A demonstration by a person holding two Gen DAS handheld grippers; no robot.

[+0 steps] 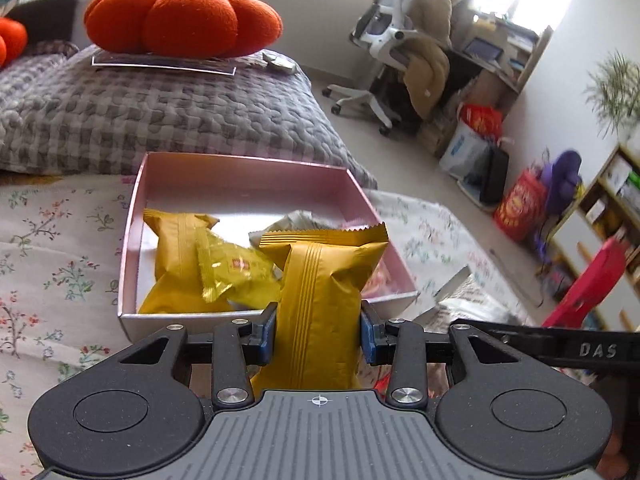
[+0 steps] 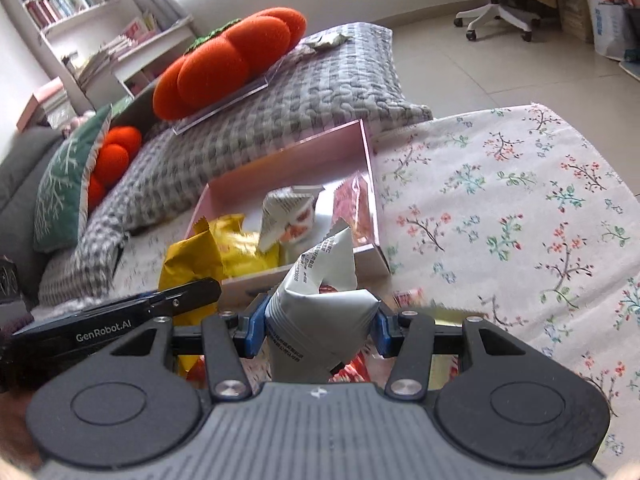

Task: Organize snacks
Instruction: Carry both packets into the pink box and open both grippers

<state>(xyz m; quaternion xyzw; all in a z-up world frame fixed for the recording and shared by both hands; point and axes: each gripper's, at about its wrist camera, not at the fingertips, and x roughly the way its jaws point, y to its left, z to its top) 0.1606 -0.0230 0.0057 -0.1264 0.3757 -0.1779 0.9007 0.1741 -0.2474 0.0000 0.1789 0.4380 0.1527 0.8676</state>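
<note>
A floral cloth point(image 2: 500, 208) covers the surface in the foreground, and a grey checked cushion point(image 1: 160, 112) lies at its far edge with an orange pumpkin plush point(image 1: 180, 20) resting on a clear slab on top. A shallow pink box point(image 1: 140, 208) sits on the cloth just near of the cushion, open at the top, already holding two yellow snack packets point(image 1: 180, 264) on its left side, with a silvery wrapper further right. The left claw point(image 1: 318, 336) is level and points toward the box from its near side, its blue pads pressed on either side of an upright yellow packet point(image 1: 320, 288) whose crimped top stands over the box's near wall. The right claw point(image 2: 320, 328) sits further right, aimed at the near right corner of the box, and is clamped around a twisted silver packet point(image 2: 324, 300) with black print, tilted so its sealed end leans to the right. The right wrist view alone shows a red-and-white packet point(image 2: 356, 208) lying along the right inner wall of the box, a white packet point(image 2: 288, 216) standing in the middle, red wrappers on the cloth beneath the claw, a green cushion and a bookshelf at far left. The left wrist view alone shows the white office chair point(image 1: 384, 40), the desk by the window and the bags along the right wall
</note>
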